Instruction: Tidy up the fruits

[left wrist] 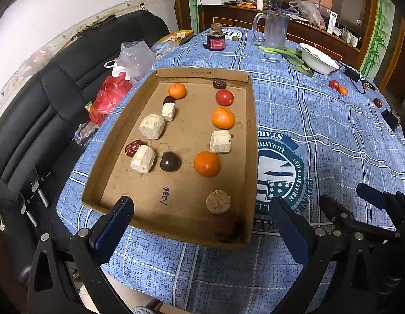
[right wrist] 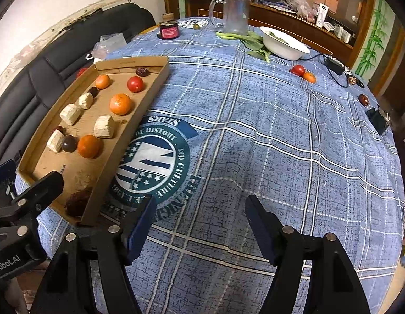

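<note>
A shallow cardboard tray [left wrist: 176,204] [right wrist: 108,162] lies on the blue tablecloth. It holds three oranges [left wrist: 207,164] [right wrist: 120,104], a red tomato [left wrist: 224,97] [right wrist: 135,84], dark dates [left wrist: 133,147], dark round fruits [left wrist: 170,161] and several pale blocks [left wrist: 151,126]. A tomato [right wrist: 298,70], a small orange [right wrist: 310,77] and a date [right wrist: 363,100] lie loose at the table's far right. My left gripper [left wrist: 202,218] is open and empty above the tray's near edge. My right gripper [right wrist: 199,219] is open and empty over bare cloth, right of the tray.
A white bowl [right wrist: 283,44] with green leaves [right wrist: 254,44], a glass mug [right wrist: 235,15] and a dark jar [right wrist: 168,30] stand at the back. Black devices with cables [right wrist: 333,64] lie at the right edge. A black sofa [left wrist: 45,99] with plastic bags borders the table's left.
</note>
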